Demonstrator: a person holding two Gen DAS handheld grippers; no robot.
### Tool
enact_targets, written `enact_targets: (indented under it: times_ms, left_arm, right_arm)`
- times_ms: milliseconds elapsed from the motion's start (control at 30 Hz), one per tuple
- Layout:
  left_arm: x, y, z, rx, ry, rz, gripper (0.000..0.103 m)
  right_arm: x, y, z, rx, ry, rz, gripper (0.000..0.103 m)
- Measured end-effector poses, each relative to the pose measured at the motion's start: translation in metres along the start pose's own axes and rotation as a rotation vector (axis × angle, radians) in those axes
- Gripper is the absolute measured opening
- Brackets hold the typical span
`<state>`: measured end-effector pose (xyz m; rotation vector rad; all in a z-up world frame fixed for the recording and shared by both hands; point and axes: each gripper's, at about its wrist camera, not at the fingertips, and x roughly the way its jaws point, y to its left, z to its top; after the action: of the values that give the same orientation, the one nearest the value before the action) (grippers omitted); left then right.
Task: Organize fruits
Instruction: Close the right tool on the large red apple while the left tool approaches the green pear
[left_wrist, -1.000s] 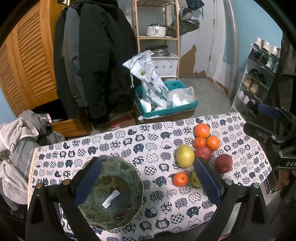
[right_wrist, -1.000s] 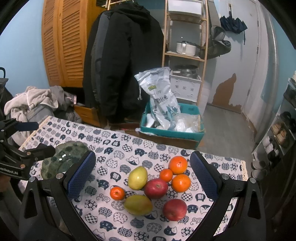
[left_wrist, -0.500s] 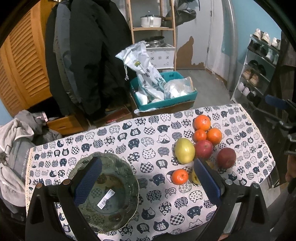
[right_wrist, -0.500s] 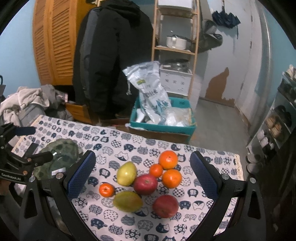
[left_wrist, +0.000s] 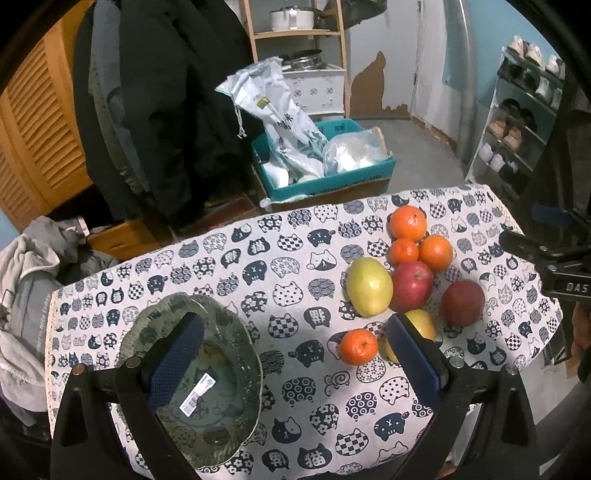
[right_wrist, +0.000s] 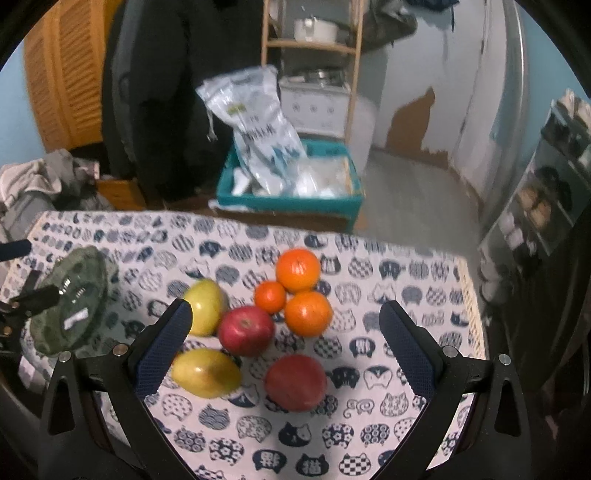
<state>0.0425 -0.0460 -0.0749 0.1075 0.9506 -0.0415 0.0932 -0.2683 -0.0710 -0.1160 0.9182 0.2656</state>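
**Both grippers hanging wide over the fruit table**

The left gripper (left_wrist: 291, 350) is hovering above a table draped in a cat-print tablecloth (left_wrist: 258, 266), its blue-padded fingers spread wide and gripping nothing. Its left finger is showing over a green glass bowl (left_wrist: 221, 406) that is sitting near the table's left end with a barcode sticker inside; the bowl is holding no fruit.

The right gripper (right_wrist: 284, 343) is likewise hanging with fingers spread apart and empty, looking down on the fruit cluster at the table's right part. In that view three oranges are touching one another: a large orange (right_wrist: 297, 269), a small mandarin (right_wrist: 270, 296) and a medium orange (right_wrist: 308, 313). A red apple (right_wrist: 245, 329) is lying just beside them, with a yellow-green pear (right_wrist: 205, 304) on its left. Nearer the camera, a yellow mango (right_wrist: 205, 373) and a darker red apple (right_wrist: 295, 382) are resting apart from each other.

In the left wrist view a lone mandarin (left_wrist: 358, 346) is sitting by itself between the bowl and the cluster.

Beyond the table a teal crate (left_wrist: 332, 177) of plastic bags is standing on the floor.
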Motion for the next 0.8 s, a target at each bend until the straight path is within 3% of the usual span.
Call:
enact_targets:
  times_ms: [500,800]
  left_arm:
    - [0.049,-0.014,-0.004,-0.033,0.113,-0.045,0.100]
    - [0.067,-0.017,-0.005,-0.033,0.156,-0.048,0.100]
  right_arm:
    - [0.088,-0.028,-0.044,0.062,0.249,-0.017,0.100]
    - [0.116,-0.031,-0.059,0.089,0.339,0.007,0.100]
